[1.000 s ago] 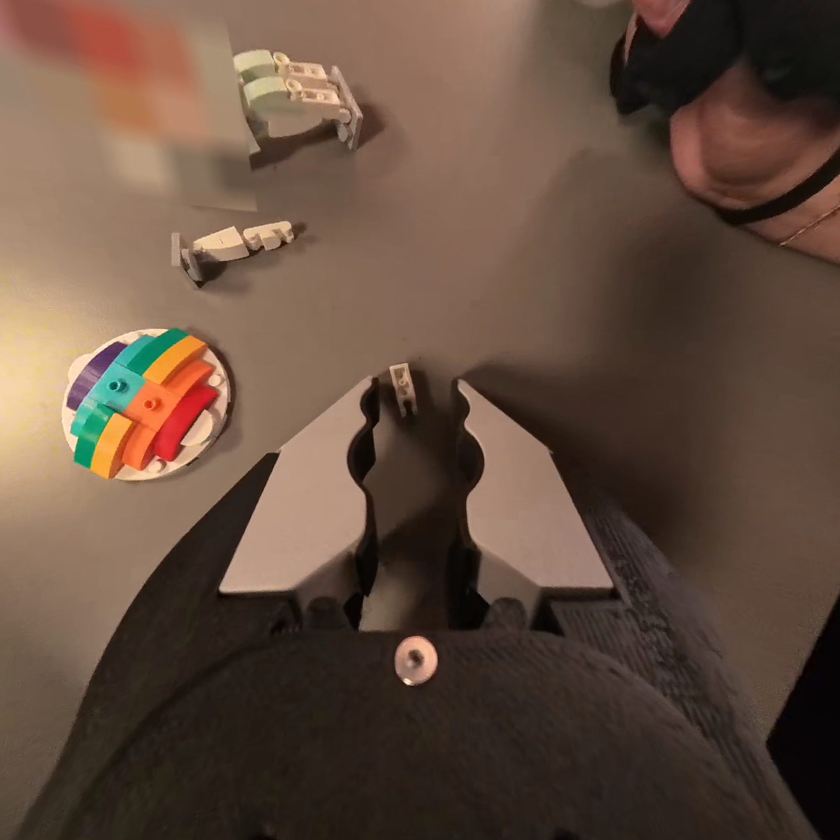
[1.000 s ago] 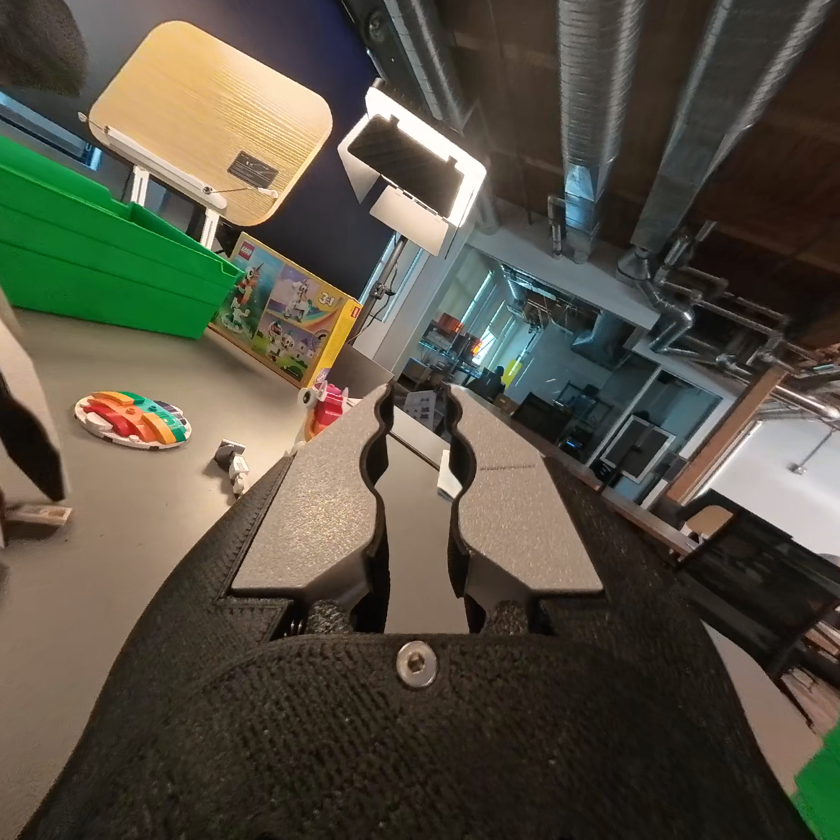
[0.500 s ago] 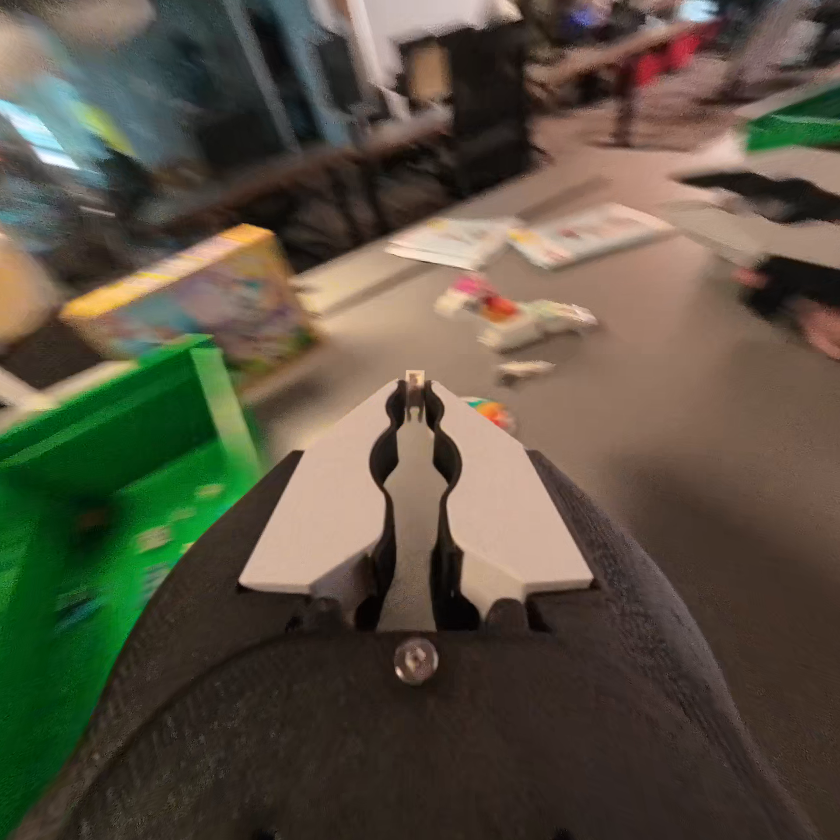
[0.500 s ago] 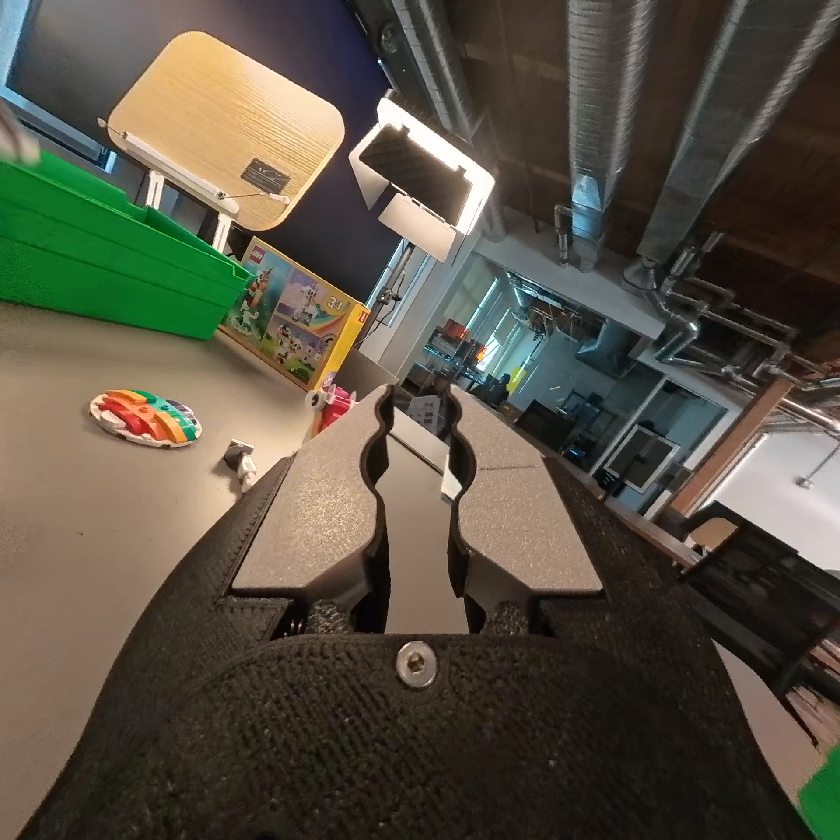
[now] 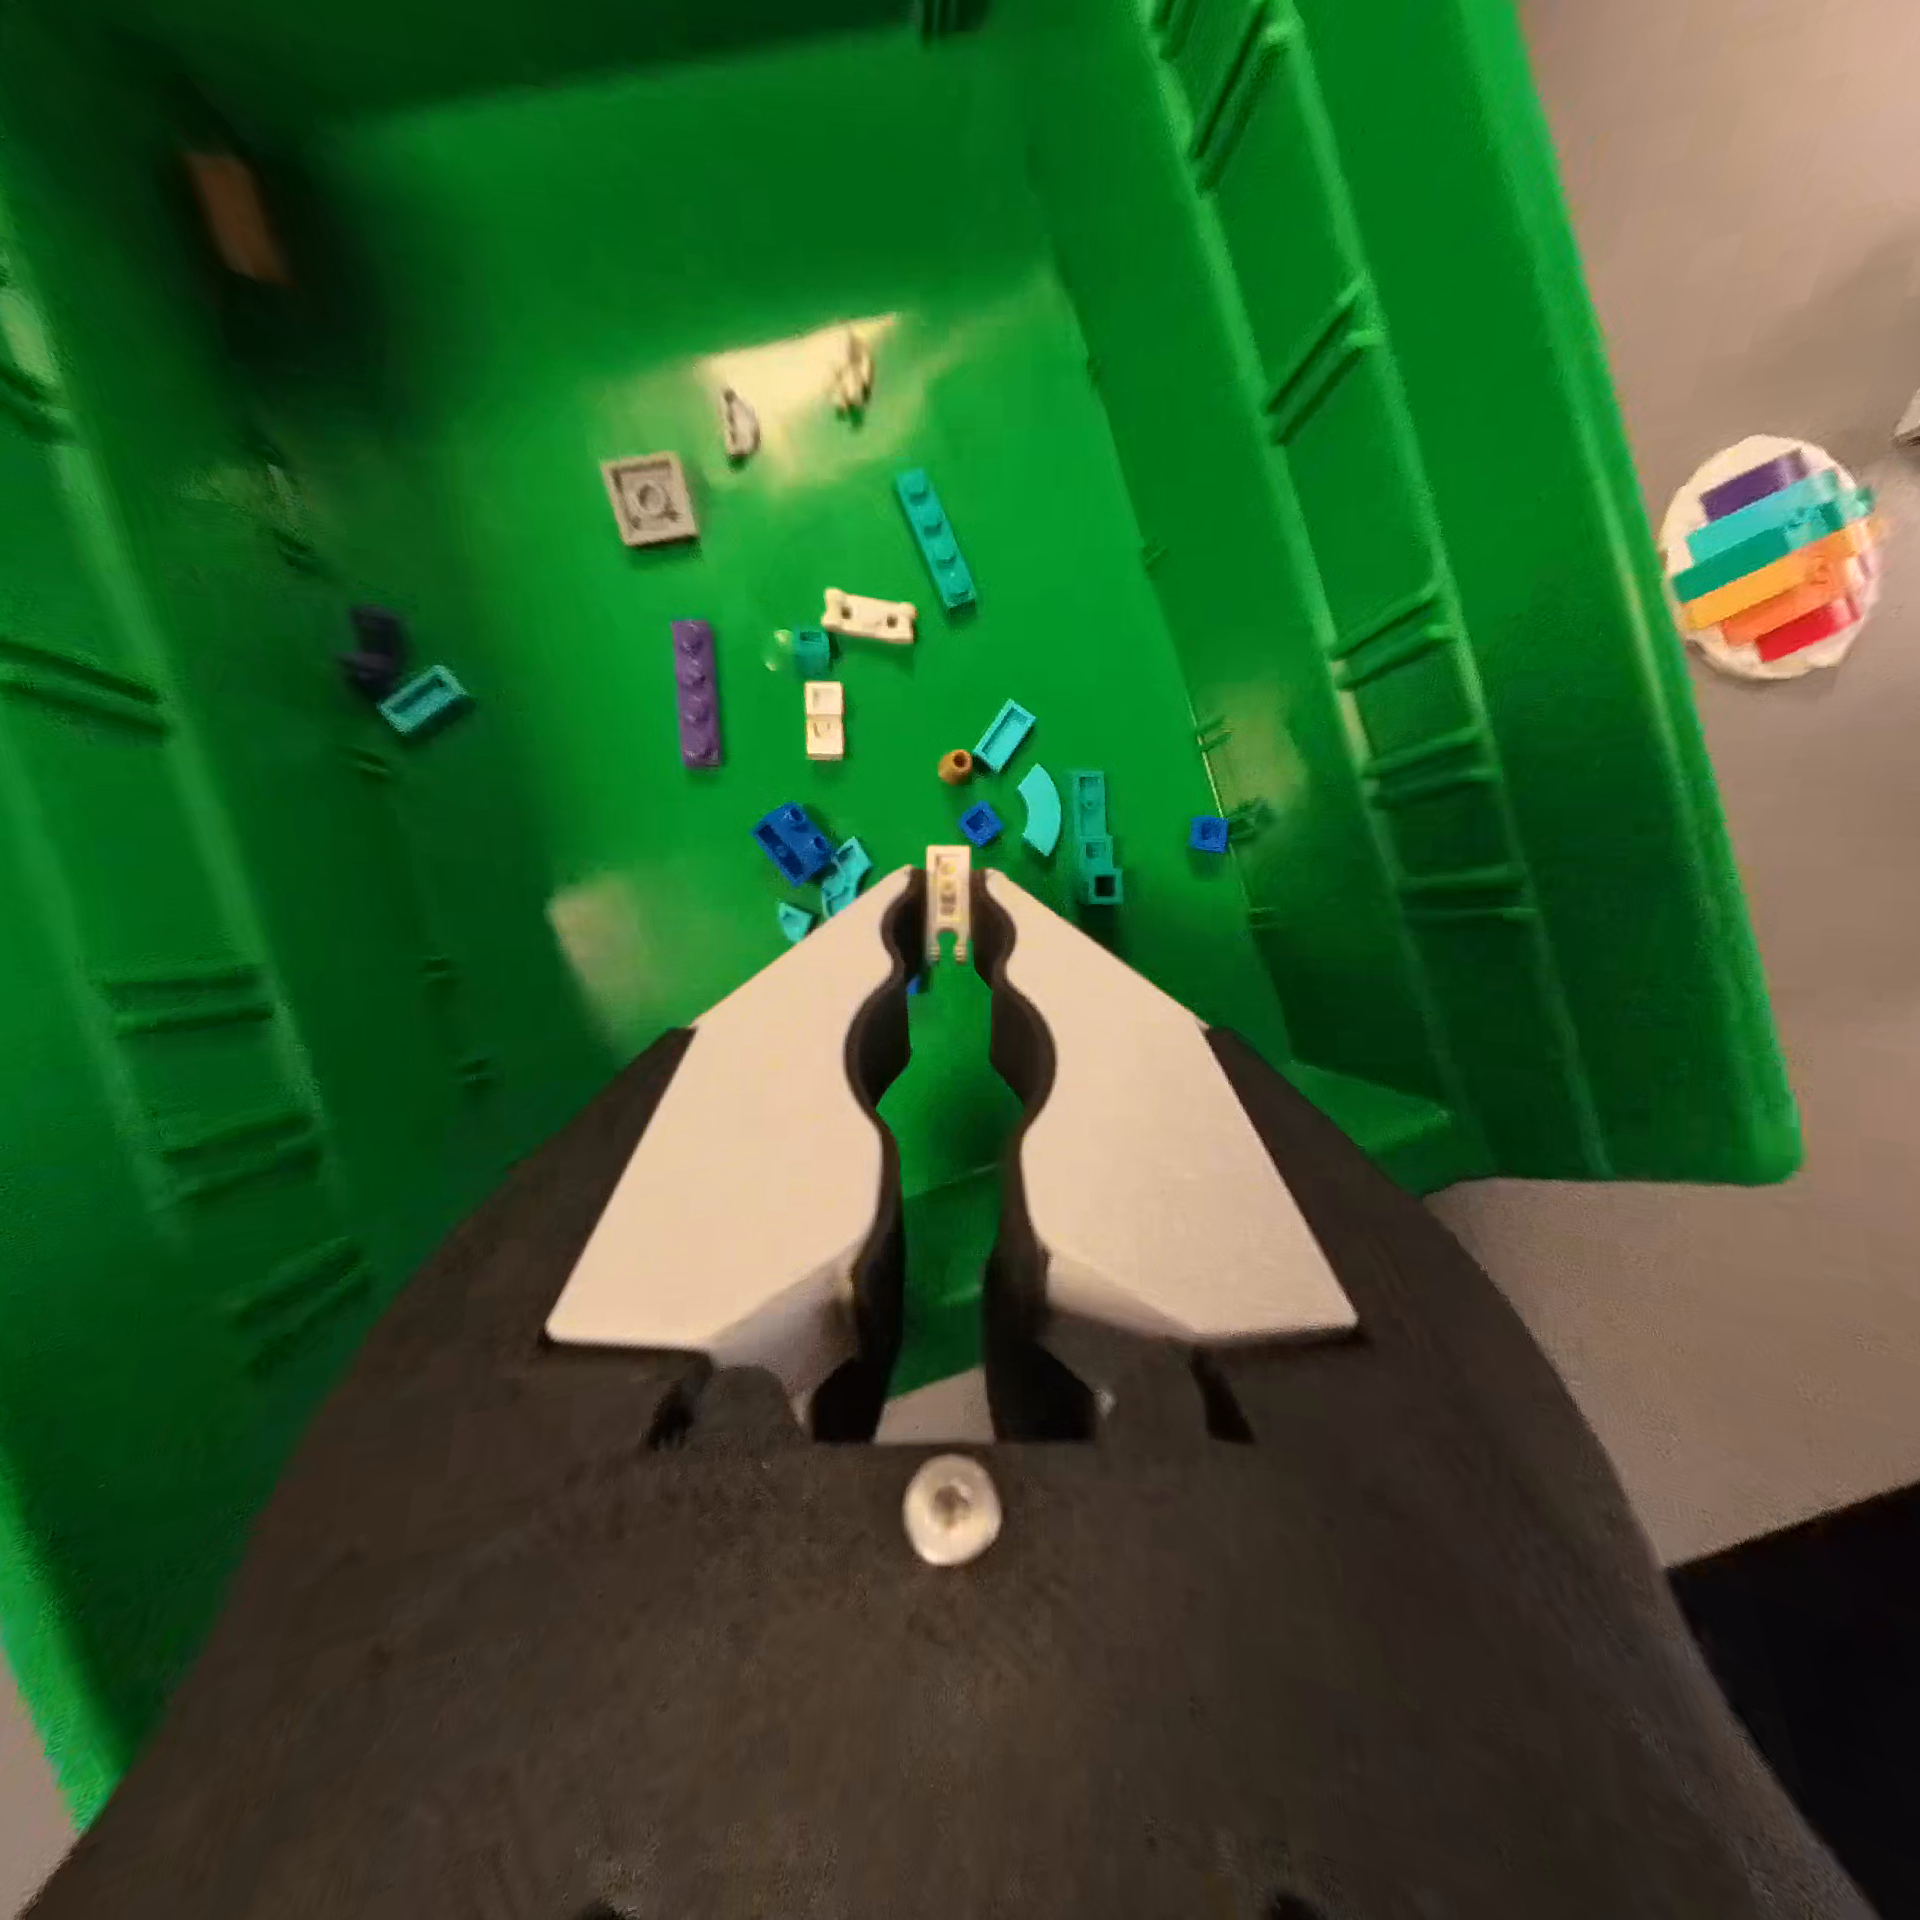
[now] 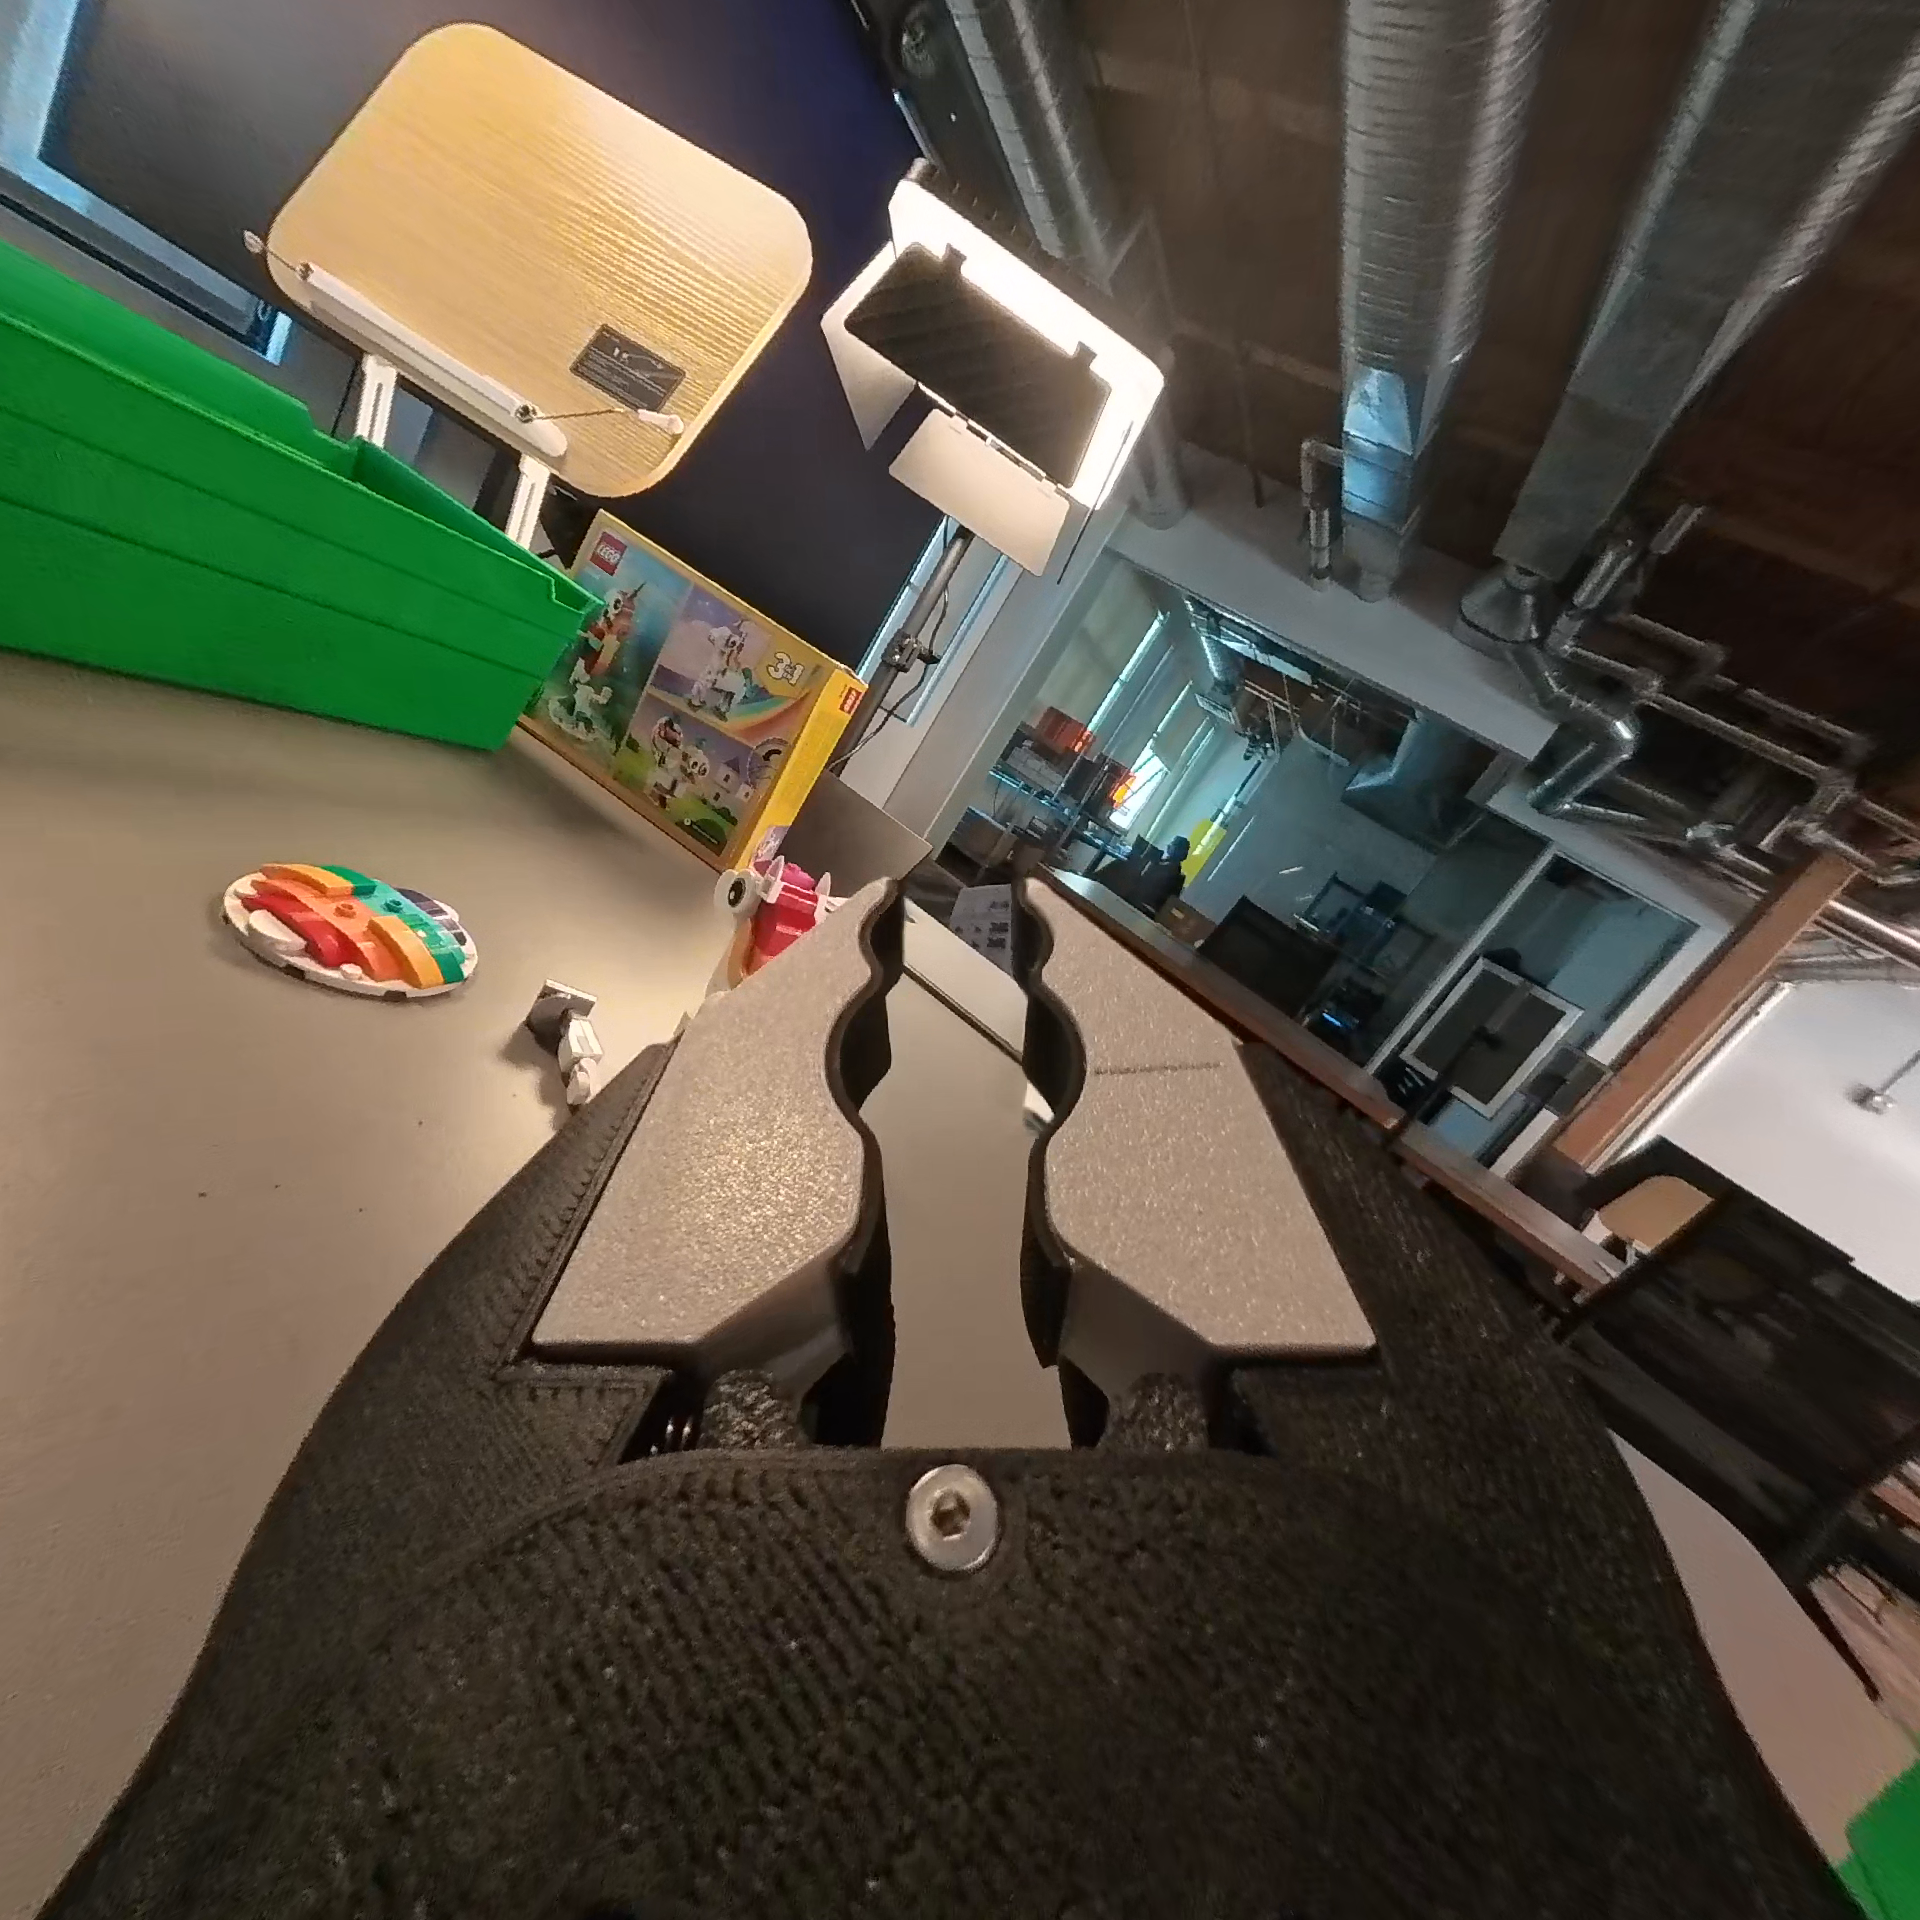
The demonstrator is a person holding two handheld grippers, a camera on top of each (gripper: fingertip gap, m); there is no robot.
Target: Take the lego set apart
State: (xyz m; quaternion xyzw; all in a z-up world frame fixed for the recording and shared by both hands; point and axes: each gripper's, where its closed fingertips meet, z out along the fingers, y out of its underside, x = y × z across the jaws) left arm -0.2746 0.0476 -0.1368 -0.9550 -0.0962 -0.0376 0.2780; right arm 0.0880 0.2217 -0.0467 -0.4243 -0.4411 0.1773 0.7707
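A small white plate [image 5: 948,894] with a clip end sits pinched at the tips of the left claw [image 5: 948,904], held above the green bin [image 5: 1351,520] and its loose bricks [image 5: 935,535]. The right claw [image 6: 956,904] hangs narrowly parted, empty, over the bench [image 6: 208,1091], near the rainbow disc [image 6: 348,930].

Open-plan industrial workspace or lab. Overhead, bare corrugated metal ventilation ducts [image 6: 1392,208] and grey pipework [image 6: 1621,707] run beneath a dark, unfinished ceiling. A rectangular studio light panel [image 6: 987,353] on a stand lights the plain grey table [image 6: 260,1143]. Behind it stands a tilted light-wood board on a white stand [image 6: 540,249]. Glass-walled partitions [image 6: 1507,935] open onto further benches and equipment. A ribbed green plastic storage bin [image 5: 1351,520] sits on the table.
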